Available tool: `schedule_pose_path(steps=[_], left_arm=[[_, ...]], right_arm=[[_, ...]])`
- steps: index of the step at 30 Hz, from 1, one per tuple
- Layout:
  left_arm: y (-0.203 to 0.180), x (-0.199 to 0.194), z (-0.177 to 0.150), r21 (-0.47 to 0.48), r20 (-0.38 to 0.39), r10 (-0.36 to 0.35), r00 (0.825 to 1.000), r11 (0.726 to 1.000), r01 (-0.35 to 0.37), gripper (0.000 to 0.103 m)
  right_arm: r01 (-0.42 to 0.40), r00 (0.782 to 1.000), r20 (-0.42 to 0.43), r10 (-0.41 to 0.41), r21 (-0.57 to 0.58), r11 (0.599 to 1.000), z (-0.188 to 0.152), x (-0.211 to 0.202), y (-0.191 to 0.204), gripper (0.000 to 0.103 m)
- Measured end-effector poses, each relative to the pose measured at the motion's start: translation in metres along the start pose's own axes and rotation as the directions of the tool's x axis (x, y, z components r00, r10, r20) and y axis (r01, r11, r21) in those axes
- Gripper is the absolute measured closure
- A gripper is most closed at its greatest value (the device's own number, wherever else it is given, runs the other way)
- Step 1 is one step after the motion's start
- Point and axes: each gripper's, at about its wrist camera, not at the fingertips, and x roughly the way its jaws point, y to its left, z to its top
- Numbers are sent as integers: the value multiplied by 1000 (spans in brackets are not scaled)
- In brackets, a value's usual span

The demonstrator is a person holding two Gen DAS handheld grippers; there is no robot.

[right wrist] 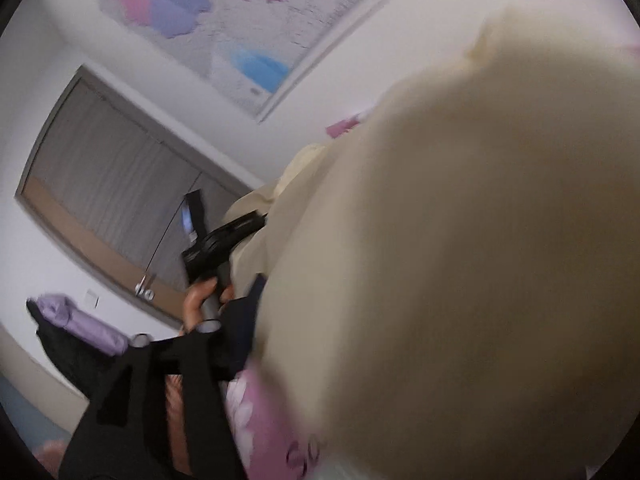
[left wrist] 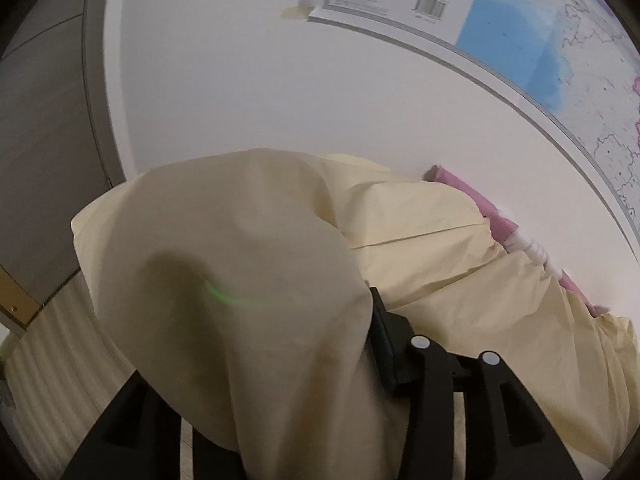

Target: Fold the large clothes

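White wall [left wrist: 240,92] with map [left wrist: 552,52]; grey door [right wrist: 116,196]. Cream garment [left wrist: 248,280] drapes over left tool [left wrist: 304,344] and right tool [right wrist: 248,320]; grip of each cannot be told.

Left black two-finger gripper [left wrist: 320,340], seen from its own wrist camera: the two black linkage arms rise from the lower edge of the frame, and the right-hand finger [left wrist: 386,344] projects forward beside a drape of pale yellow cloth [left wrist: 224,280] that covers the left-hand finger and the fingertips; whether the jaws are closed cannot be determined. In the right wrist view the same tool appears at a distance, its grey handle held in the person's bare left hand [right wrist: 200,300], fingers wrapped around it. Right black two-finger gripper [right wrist: 256,356]: only its left-hand linkage shows; the remainder is hidden behind blurred cloth.
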Motion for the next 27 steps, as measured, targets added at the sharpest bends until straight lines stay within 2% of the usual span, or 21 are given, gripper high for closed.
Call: schedule_pose_path(steps=[3, 5, 7, 10, 12, 13, 15, 16, 18, 20, 22, 24, 27], left_arm=[[-1, 3, 4, 19, -33, 47, 998, 999, -47, 49], [-6, -3, 3, 66, -22, 80, 997, 995, -78, 47], [-11, -19, 0, 110, -2, 128, 992, 986, -127, 41], [-17, -55, -19, 118, 38, 133, 990, 984, -136, 41], [-18, -87, -30, 116, 110, 112, 988, 985, -125, 40], [-20, -105, -35, 115, 172, 123, 977, 983, -144, 34], [-28, -127, -43, 141, 230, 77, 970, 984, -111, 31], [-34, -134, -48, 172, 229, 23, 973, 983, -64, 30], [-47, -136, -57, 230, 193, -42, 980, 973, -3, 29], [-63, -124, -67, 295, 155, -54, 986, 956, 6, 29], [-73, -106, -80, 337, 96, -57, 994, 941, 21, 30], [-75, -91, -82, 334, 72, -57, 996, 942, 30, 28], [-74, -94, -80, 321, 85, -58, 995, 947, 28, 28]], right_arm=[[18, 1000, -9, -19, -77, 997, -12, -40, 6, 35], [37, 999, -13, -39, -147, 988, -21, -69, 11, 38], [65, 998, 28, -60, -223, 973, -23, -93, 20, 50], [151, 984, 130, -118, -284, 947, -10, -122, 29, 55], [199, 973, 173, -155, -275, 941, 0, -120, 25, 55], [217, 967, 185, -172, -258, 941, 9, -115, 21, 55], [245, 963, 172, -207, -245, 938, 20, -97, 15, 55], [244, 968, 113, -222, -251, 937, 22, -80, 9, 56], [294, 954, 26, -298, -267, 918, 17, -47, 2, 61], [284, 945, -76, -317, -288, 915, -2, -21, -5, 61], [295, 928, -125, -352, -331, 896, -22, -12, -8, 62], [309, 922, -123, -367, -338, 889, -30, -20, -7, 62], [314, 932, -68, -357, -344, 885, -23, -39, 9, 62]])
